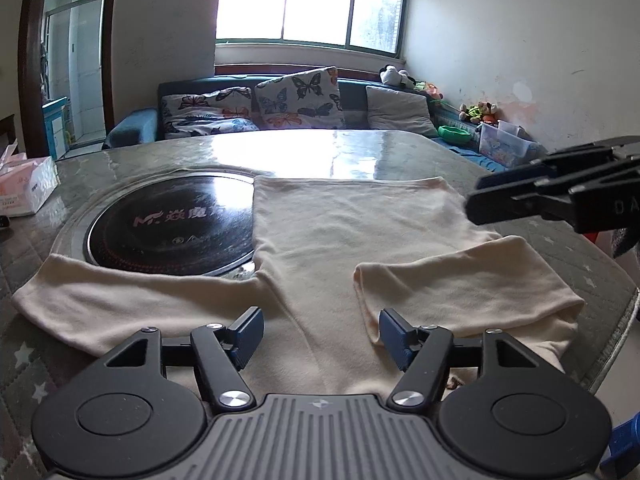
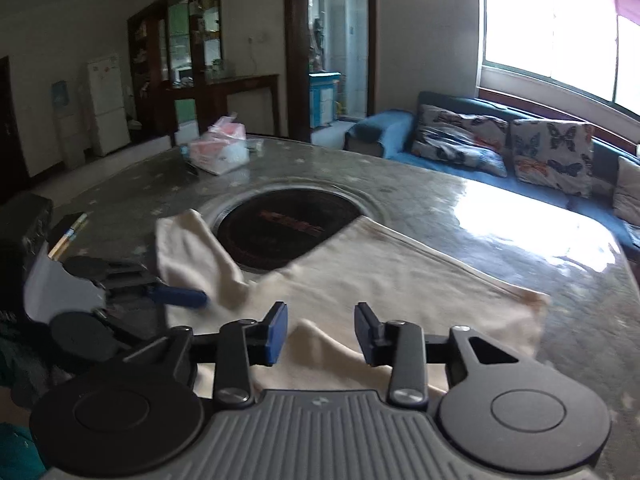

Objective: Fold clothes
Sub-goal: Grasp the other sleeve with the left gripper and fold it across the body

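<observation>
I am holding my left gripper (image 1: 321, 334) with its jaws apart and nothing between them, hovering low over the near part of the cream garment (image 1: 344, 236), which is lying flat across the middle of the frame on the table (image 1: 132, 160). My right gripper (image 2: 321, 332) is also standing with its jaws parted; a raised fold of the cloth is sitting in the gap, but the pads are not pressing on it.

The garment is looking light, soft and limp to me, so I am expecting it to sag and drag rather than keep its shape; a pinch at a hem or a sleeve end should be holding best. Its left portion is overlapping the black round hob (image 1: 172, 224) set into the table.

In the left wrist view its long axis is running from bottom centre toward the upper middle, the straight hem lying farthest away, one sleeve reaching to the lower left and the other already lying doubled over at the right.
</observation>
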Action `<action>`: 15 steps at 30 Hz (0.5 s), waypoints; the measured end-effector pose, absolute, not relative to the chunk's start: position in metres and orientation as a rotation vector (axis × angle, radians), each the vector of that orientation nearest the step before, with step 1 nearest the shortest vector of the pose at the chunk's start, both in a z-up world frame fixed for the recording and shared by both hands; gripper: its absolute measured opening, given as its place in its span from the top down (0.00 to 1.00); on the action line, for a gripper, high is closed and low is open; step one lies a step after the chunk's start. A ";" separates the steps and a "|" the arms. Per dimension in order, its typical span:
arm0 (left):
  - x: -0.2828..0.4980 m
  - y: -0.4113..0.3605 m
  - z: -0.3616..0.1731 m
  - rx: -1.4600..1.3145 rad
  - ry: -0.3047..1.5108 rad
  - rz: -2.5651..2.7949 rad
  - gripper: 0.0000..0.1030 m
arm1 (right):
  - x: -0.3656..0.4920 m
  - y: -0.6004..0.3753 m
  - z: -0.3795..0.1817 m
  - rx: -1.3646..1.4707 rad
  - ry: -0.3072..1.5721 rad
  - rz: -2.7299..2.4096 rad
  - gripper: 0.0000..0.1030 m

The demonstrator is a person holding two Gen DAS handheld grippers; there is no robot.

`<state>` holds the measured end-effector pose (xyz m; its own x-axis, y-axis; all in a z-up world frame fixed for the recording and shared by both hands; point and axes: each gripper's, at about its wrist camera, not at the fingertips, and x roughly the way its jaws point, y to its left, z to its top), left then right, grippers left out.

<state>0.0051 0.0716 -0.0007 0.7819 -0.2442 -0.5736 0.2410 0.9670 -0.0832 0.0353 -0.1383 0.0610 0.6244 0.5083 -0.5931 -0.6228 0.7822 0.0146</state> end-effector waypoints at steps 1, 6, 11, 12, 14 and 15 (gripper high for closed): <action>0.006 0.069 0.000 -0.005 0.618 -0.270 0.35 | 0.036 -0.146 0.060 -0.205 0.623 0.634 0.56; 0.013 0.056 -0.002 0.006 0.626 -0.317 0.37 | 0.035 -0.190 0.043 -0.222 0.689 0.502 0.33; 0.024 0.042 -0.008 0.038 0.661 -0.336 0.45 | 0.030 -0.232 0.020 -0.160 0.760 0.401 0.21; 0.026 0.040 -0.010 0.044 0.670 -0.342 0.46 | 0.029 -0.237 0.017 -0.154 0.767 0.389 0.19; 0.030 0.035 -0.012 0.056 0.687 -0.347 0.52 | 0.026 -0.245 0.012 -0.143 0.776 0.378 0.18; 0.031 0.034 -0.013 0.059 0.693 -0.351 0.53 | 0.025 -0.248 0.011 -0.136 0.777 0.376 0.17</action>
<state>0.0311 0.0335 -0.0133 0.7134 -0.2970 -0.6347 0.3360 0.9398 -0.0620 0.0248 -0.2477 0.0109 0.6504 0.2806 -0.7059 -0.3795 0.9250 0.0180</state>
